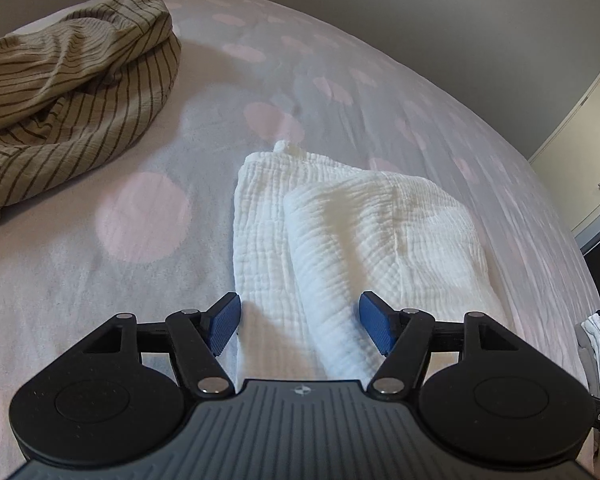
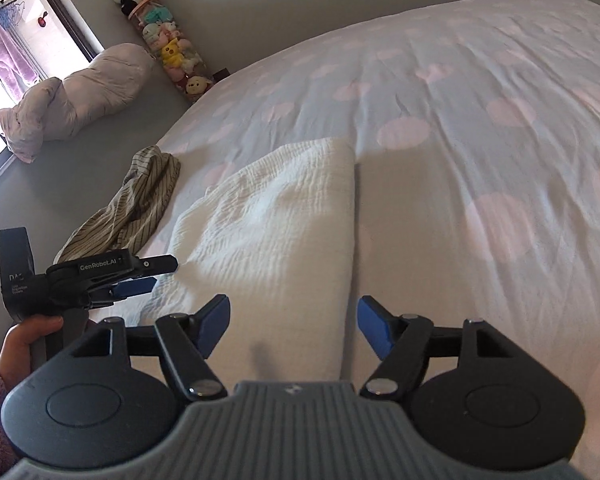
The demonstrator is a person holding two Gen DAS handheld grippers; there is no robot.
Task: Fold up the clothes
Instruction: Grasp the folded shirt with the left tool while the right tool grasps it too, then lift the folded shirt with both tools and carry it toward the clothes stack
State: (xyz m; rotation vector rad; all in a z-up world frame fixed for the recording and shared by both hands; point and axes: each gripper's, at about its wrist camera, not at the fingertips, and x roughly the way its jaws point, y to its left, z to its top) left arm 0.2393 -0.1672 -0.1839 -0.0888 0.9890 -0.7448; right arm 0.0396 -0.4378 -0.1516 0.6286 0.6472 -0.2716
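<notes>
A folded white crinkle-cloth garment (image 1: 340,248) is lying flat on the pink-dotted bedspread (image 1: 140,288), with a crumpled striped tan garment (image 1: 68,92) sitting well apart from it toward the bed's far left. The left gripper (image 1: 300,326) is hovering over the near end of the white garment with its blue pads spread wide and gripping nothing. The right gripper (image 2: 294,328) is likewise standing wide and empty over the garment's right edge, while a hand (image 2: 24,340) is holding the left tool's handle.
</notes>
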